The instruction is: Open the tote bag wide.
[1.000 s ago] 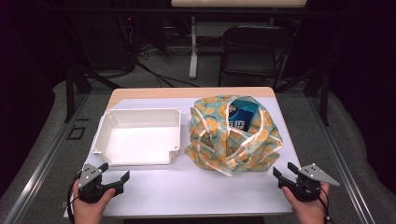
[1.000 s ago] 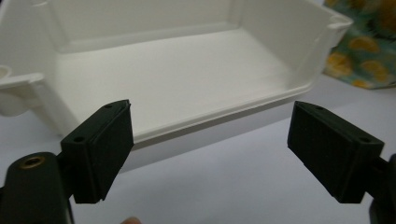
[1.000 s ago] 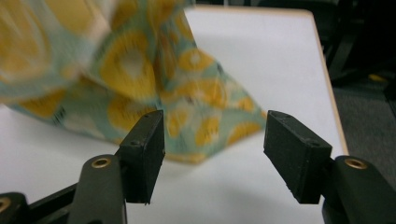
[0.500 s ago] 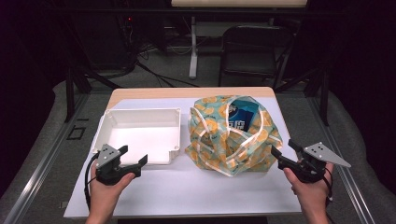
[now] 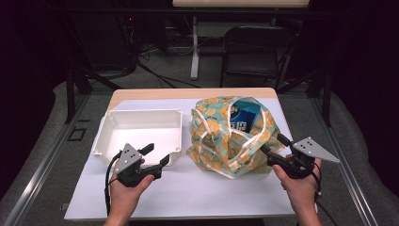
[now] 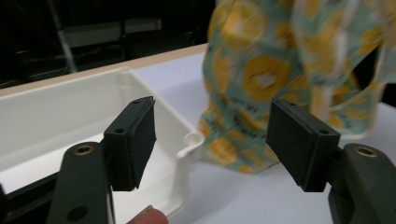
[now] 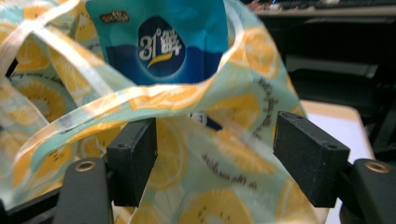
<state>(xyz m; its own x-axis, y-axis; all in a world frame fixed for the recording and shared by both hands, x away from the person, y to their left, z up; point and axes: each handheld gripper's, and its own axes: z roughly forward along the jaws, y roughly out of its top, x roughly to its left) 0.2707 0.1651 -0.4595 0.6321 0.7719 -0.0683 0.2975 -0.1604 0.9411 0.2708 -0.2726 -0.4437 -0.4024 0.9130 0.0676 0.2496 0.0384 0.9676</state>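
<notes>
A crumpled cloth bag [image 5: 221, 141] with an orange-slice print sits right of centre on the table, and a blue packet [image 5: 244, 117] shows in its open top. Left of it lies a white plastic tray [image 5: 136, 129]. My left gripper [image 5: 156, 154] hovers at the tray's near right corner [image 6: 189, 142]. Its jaws have just been closing, and it is open with nothing between its pads [image 6: 212, 144]. My right gripper [image 5: 273, 145] is at the bag's right side. Its jaws have also just been closing, and it is open, with the fabric [image 7: 224, 112] and the packet [image 7: 159, 42] close ahead.
A white sheet [image 5: 202, 188] covers the table, with the wooden top showing along the far edge [image 5: 188, 93]. Behind the table stand a dark chair [image 5: 254, 52] and a white post [image 5: 194, 42] among floor cables.
Both hands have come up and forward from the table's near edge. The left went right toward the tray's corner, and the right reached the bag's side. Bag and tray have not moved.
</notes>
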